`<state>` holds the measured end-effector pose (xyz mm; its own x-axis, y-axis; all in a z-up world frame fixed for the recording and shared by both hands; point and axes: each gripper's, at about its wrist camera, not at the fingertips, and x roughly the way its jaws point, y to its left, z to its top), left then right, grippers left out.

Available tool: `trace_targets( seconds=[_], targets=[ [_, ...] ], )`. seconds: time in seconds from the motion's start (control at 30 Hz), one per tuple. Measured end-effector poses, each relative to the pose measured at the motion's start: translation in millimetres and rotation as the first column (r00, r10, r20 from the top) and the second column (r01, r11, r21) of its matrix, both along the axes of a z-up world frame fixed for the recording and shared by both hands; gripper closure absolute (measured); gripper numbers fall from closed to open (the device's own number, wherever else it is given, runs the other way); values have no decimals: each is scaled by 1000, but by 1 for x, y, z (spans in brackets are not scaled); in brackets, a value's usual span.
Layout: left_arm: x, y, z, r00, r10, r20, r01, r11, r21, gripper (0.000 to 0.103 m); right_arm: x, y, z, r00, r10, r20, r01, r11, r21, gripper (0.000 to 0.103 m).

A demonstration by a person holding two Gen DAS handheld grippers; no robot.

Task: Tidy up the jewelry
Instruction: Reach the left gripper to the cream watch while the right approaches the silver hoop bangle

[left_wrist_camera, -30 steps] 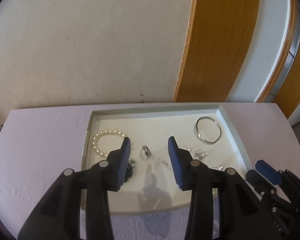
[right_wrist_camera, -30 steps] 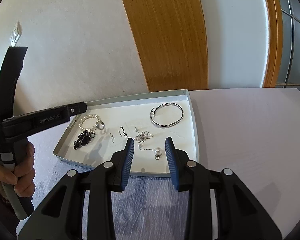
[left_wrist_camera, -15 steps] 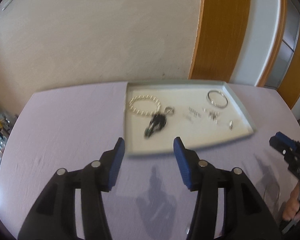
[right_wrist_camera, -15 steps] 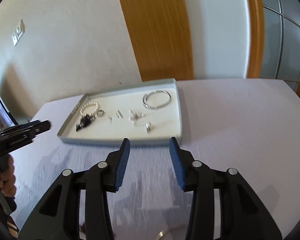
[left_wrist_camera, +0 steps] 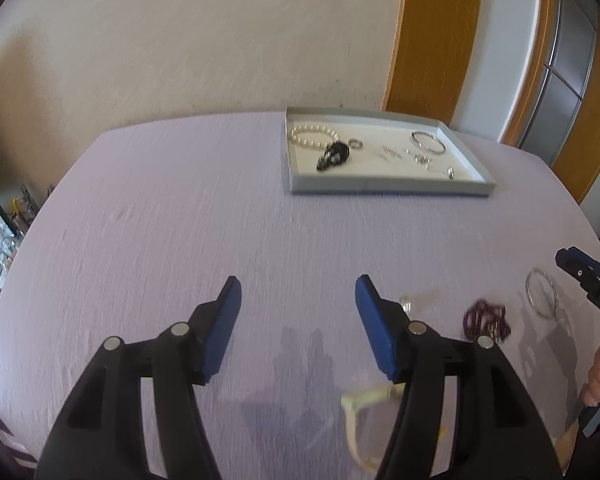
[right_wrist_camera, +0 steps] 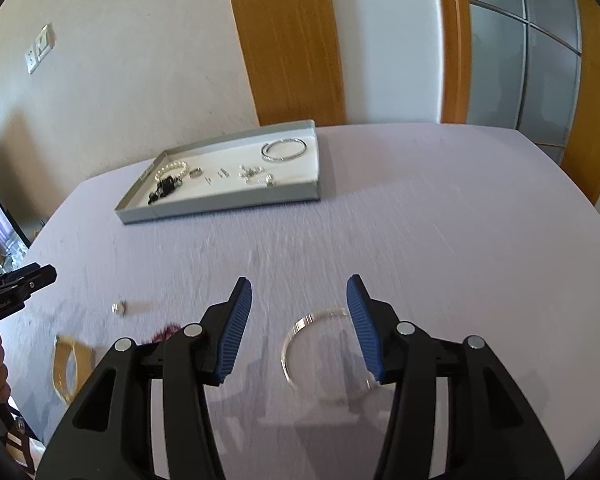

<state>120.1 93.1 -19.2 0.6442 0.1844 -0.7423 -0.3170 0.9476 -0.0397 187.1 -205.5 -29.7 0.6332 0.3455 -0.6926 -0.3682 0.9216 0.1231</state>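
Tray point(right_wrist_camera: 220, 210) at far side of worktop point(right_wrist_camera: 420, 240); loose bangle point(right_wrist_camera: 320, 344), bead bracelet point(left_wrist_camera: 486, 318) near front edge.

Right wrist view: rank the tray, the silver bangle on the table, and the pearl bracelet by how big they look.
Largest to smallest:
1. tray
2. silver bangle
3. pearl bracelet
The bangle lies right at the right gripper, far closer to the camera than the bracelet in the tray, so their true sizes may differ less.
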Motion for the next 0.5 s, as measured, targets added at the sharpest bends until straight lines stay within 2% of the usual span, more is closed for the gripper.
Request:
trace_targets(
  seconds=[0.2, 0.27, 0.33, 0.5],
  targets=[
    [-27, -9, -16, 1000, -4, -6, 4, 1000, -24, 43, -20, -13, -13, 999, -31, -11, 31, 999, -30, 43],
    [-34, -12, -20, 1000, -10, -5, 10, 999, -30, 42, -26, -16, -19, 999, -41, -15, 40, 998, -42, 38],
    [-41, -15, -25, 1000, -15, -4, 15, 999, -39, 39, -29, -17, -24, 999, -49, -15, 48, 997, -57, 24],
    [-53, -22, -33, 1000, -30, -5, 30, 998, -51, 39, -28, -12, -35, 998, -61, -24, 58, 993, -102, 15]
  ],
)
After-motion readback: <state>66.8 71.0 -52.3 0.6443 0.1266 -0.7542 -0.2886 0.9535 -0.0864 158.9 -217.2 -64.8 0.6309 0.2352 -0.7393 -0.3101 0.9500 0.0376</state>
